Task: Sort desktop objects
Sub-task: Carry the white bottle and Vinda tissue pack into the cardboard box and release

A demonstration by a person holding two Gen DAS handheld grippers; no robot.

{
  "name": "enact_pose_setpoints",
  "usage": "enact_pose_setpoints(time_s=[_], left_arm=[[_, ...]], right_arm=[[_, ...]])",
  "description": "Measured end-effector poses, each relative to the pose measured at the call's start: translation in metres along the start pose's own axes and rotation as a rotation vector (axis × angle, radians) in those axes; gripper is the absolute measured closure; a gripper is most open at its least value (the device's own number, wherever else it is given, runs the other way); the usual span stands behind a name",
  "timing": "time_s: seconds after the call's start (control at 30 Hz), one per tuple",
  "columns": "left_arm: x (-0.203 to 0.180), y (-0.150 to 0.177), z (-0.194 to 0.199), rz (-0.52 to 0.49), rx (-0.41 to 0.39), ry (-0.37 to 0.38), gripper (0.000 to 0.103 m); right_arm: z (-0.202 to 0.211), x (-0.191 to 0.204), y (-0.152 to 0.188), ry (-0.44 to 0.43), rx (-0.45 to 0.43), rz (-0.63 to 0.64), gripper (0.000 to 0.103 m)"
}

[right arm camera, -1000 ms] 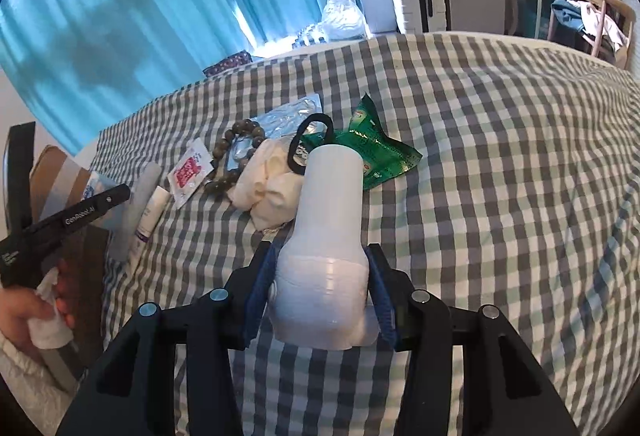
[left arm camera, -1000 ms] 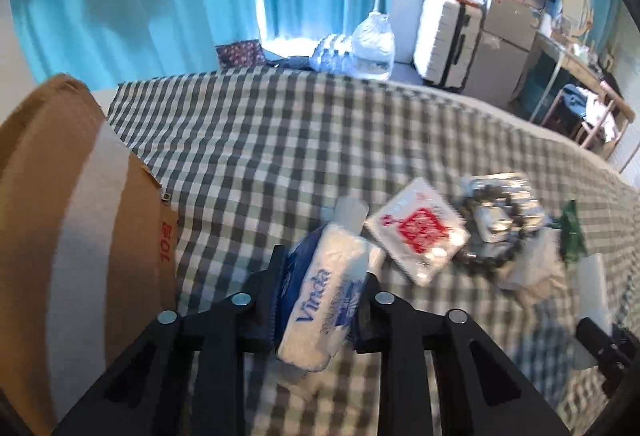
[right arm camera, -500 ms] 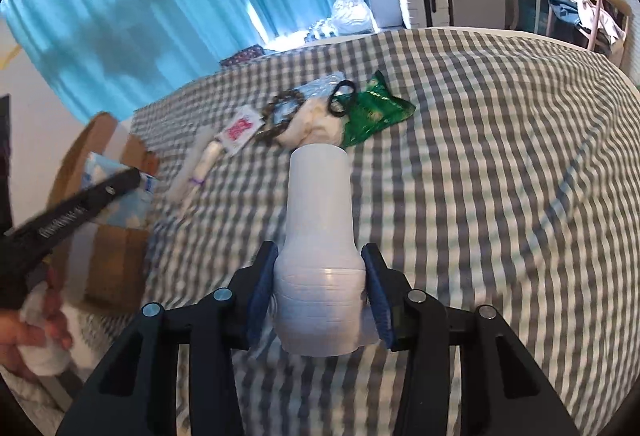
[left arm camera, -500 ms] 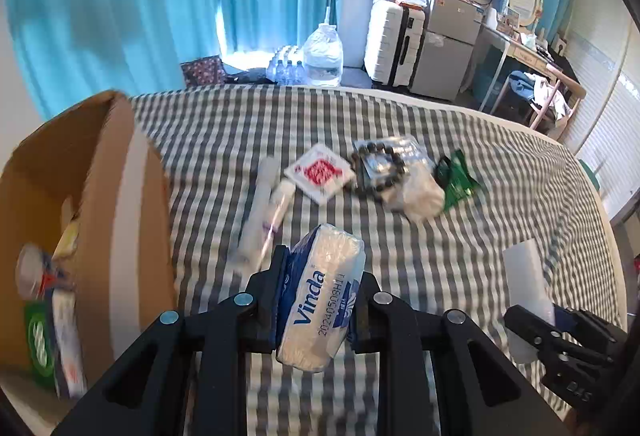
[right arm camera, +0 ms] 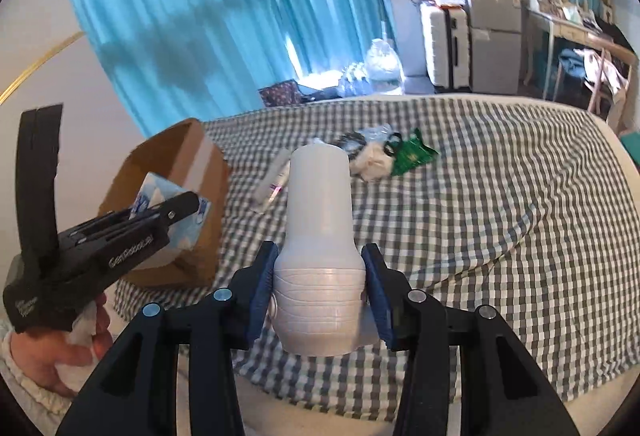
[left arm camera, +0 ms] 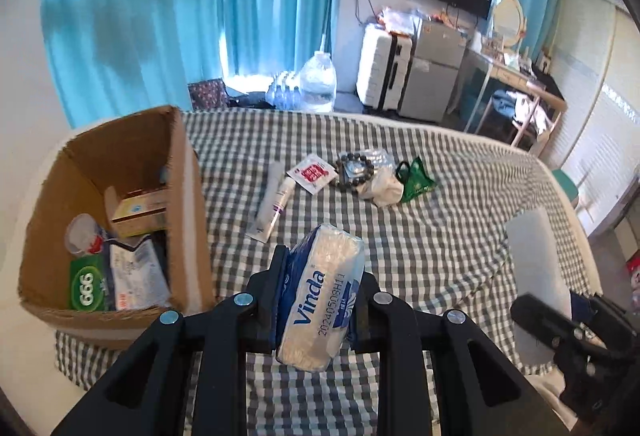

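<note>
The left gripper (left arm camera: 318, 296) is raised above the checked cloth (left arm camera: 440, 236), its fingers clamped on a blue-and-white plastic tissue pack (left arm camera: 320, 292) printed "Vinda" and "20240508H11". Just to its left sits an open brown cardboard box (left arm camera: 180, 172); a green packet (left arm camera: 86, 290) inside reads "666". The right gripper (right arm camera: 320, 296), held level over the cloth's near edge, pinches a white ribbed plastic bottle (right arm camera: 320, 220) by its wide end.
</note>
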State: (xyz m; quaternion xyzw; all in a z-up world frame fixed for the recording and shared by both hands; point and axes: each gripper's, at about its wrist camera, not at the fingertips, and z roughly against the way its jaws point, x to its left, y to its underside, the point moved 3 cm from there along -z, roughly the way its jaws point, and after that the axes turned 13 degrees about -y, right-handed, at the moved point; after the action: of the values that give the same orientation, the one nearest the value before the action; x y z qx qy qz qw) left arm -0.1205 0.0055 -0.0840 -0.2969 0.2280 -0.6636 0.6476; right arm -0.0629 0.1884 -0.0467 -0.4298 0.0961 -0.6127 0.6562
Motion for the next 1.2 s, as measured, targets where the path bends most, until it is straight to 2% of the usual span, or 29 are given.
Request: enact_pose_setpoints(time_s=[0.33,0.4,0.53,0.67,0.77,0.9,1.2], left_arm=[[0.037,0.005,0.039,0.053,-0.050,-0.017,0.079],[0.053,0.004,0.048,0.078,-0.073,-0.058,0.079],[0.089,-0.004,0.059,0.124,-0.114,-0.104,0.079],[0.128,-0.008,0.060,0.163,-0.127,-0.148,0.079],[0.160,-0.004,0.052,0.192,-0.120,-0.198,0.079],[0.193,0.002,0.032,0.201,-0.083,-0.230,0.079],[0.236,0.005,-0.029,0.218,0.027,-0.230,0.079]], right_arm=[[0.018,0.055,0.003,-0.032,-0.021,0.100,0.060],[0.017,0.061,0.003,-0.041,-0.017,0.116,0.060],[0.014,0.071,-0.002,-0.118,-0.019,0.093,0.060],[0.006,0.088,-0.008,-0.133,-0.009,0.112,0.060],[-0.008,0.101,-0.012,-0.187,0.006,0.103,0.060],[-0.034,0.126,-0.015,-0.228,0.035,0.130,0.060],[-0.115,0.169,-0.031,-0.321,0.124,0.161,0.060]])
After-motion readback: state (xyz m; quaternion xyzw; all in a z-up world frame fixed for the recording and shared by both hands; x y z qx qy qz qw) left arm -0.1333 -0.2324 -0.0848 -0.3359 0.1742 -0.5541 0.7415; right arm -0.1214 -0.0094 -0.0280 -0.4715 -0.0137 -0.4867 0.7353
